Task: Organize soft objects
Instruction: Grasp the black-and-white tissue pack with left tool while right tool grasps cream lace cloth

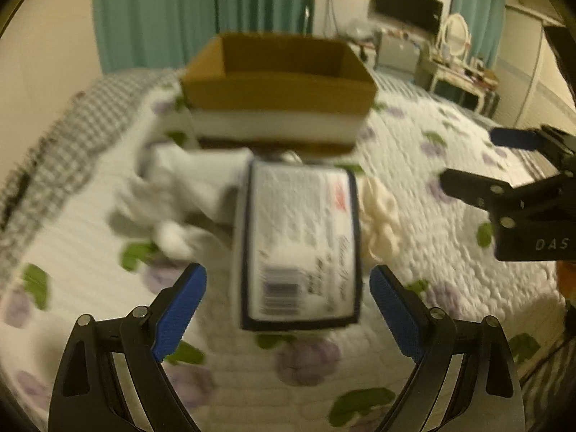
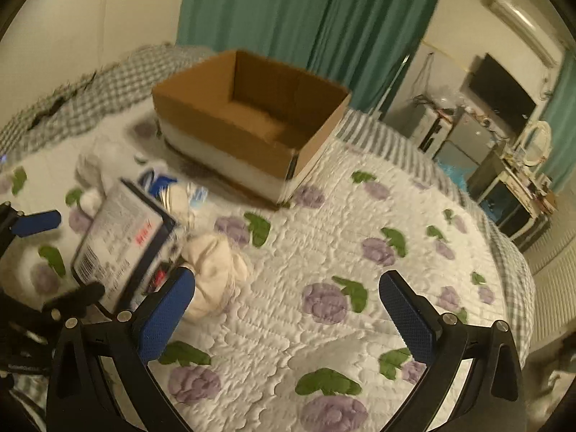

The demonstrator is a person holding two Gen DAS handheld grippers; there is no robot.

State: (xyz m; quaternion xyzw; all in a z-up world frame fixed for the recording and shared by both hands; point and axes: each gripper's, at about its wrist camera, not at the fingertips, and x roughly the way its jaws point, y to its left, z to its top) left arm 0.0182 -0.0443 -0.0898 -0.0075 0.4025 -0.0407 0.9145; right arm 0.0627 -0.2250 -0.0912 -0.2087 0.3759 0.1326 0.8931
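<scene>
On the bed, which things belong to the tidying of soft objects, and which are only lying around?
Belong to the job:
- cardboard box
- tissue pack
- cream cloth
- white cloths
- left gripper and right gripper, both open

Only lying around:
- checked blanket
- dressing table
- television

right hand-held gripper [image 2: 287, 315] gapes over quilt [image 2: 360, 237], cardboard box [image 2: 252, 122] beyond

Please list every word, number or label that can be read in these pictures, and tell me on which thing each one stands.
"DAS" – white letters on the black body of the right gripper, seen from the left wrist view; whether more letters follow cannot be told.
Tissue pack: barcode, red logo and lines of print on its label, all too blurred to read.
Cardboard box: no text visible.
</scene>
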